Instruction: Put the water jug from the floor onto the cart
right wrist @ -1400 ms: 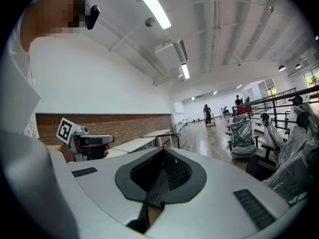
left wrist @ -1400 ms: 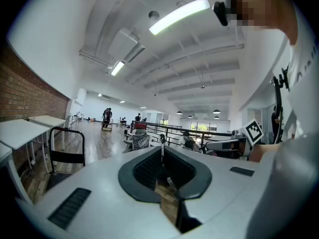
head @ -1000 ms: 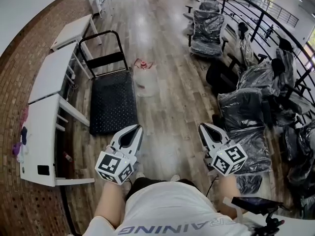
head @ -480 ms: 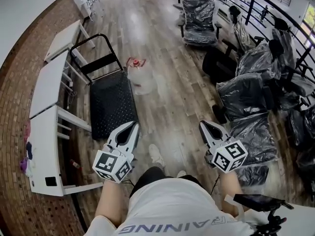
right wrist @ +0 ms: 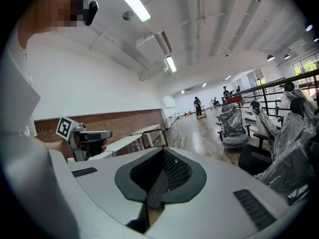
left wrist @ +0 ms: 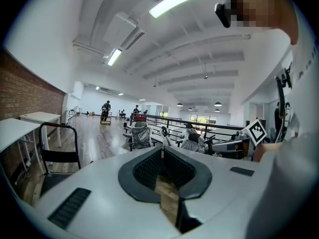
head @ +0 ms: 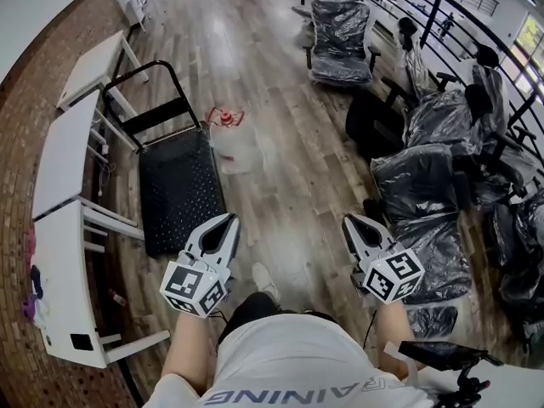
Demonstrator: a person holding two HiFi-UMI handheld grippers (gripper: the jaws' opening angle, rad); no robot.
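Observation:
The clear water jug (head: 235,149) with its red cap (head: 225,119) stands on the wooden floor, right beside the far right corner of the cart. The cart's black platform (head: 174,189) is bare, and its black handle (head: 143,87) rises at the far end. My left gripper (head: 233,218) and right gripper (head: 348,220) are held side by side near my body, well short of the jug. Both point forward with their tips together and nothing between them. The left gripper view shows shut jaws and the cart handle (left wrist: 60,143); the jug is hidden there.
White tables (head: 64,151) line the brick wall on the left of the cart. Office chairs wrapped in plastic (head: 340,32) (head: 425,185) and a black railing (head: 433,11) fill the right side. My shoe (head: 265,279) is on the floor between the grippers. People stand far down the hall.
I have walked forward across the floor, so the cart and jug appear closer. Both grippers travelled along with me and stayed shut.

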